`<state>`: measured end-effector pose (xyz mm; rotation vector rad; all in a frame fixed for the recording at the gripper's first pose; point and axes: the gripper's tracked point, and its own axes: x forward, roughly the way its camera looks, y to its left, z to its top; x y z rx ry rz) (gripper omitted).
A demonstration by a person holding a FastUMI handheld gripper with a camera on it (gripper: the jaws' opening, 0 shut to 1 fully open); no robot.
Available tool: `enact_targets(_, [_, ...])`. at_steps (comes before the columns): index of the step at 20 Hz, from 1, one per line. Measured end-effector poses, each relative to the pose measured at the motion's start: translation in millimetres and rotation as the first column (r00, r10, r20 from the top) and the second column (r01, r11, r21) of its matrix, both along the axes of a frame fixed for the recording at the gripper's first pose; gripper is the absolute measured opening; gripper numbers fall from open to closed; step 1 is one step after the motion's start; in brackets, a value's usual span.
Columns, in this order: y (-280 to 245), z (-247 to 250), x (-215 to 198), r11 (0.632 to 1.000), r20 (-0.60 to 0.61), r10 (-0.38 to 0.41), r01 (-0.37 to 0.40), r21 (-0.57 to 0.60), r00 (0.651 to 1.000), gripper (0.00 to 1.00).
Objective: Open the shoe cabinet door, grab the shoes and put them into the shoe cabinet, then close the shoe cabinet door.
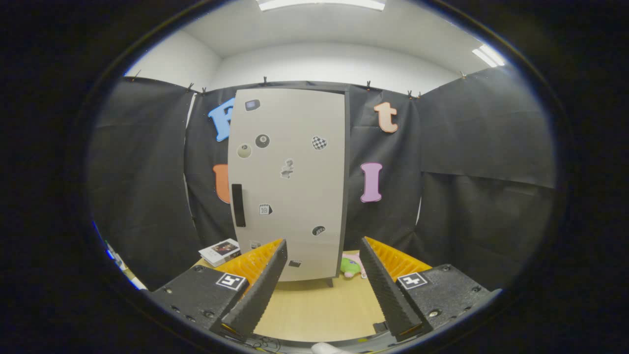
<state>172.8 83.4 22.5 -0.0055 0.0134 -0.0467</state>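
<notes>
Both claw [322, 255] fingers spread, shoe cabinet [290, 182] beyond them.

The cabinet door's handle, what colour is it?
Black: the handle is a dark vertical strip on the pale grey door, clearest in the gripper view.

"10" on calendar sticker [265, 209], cabinet door [304, 162]

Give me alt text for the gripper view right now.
A tall pale grey shoe cabinet stands shut beyond the open, empty tongs, its black bar handle on the left edge. A small green-and-pink plush toy lies by its right foot on the light wooden floor.
</notes>
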Motion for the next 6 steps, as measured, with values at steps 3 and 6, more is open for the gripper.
enact_targets(3, [5.1, -0.4, 1.3, 1.000, 0.002, 0.012, -0.012, 0.006, 1.000, 0.97])
enact_targets(6, [10.8, 0.2, 3.5, 1.000, -0.003, 0.021, -0.021, 0.004, 1.000, 0.97])
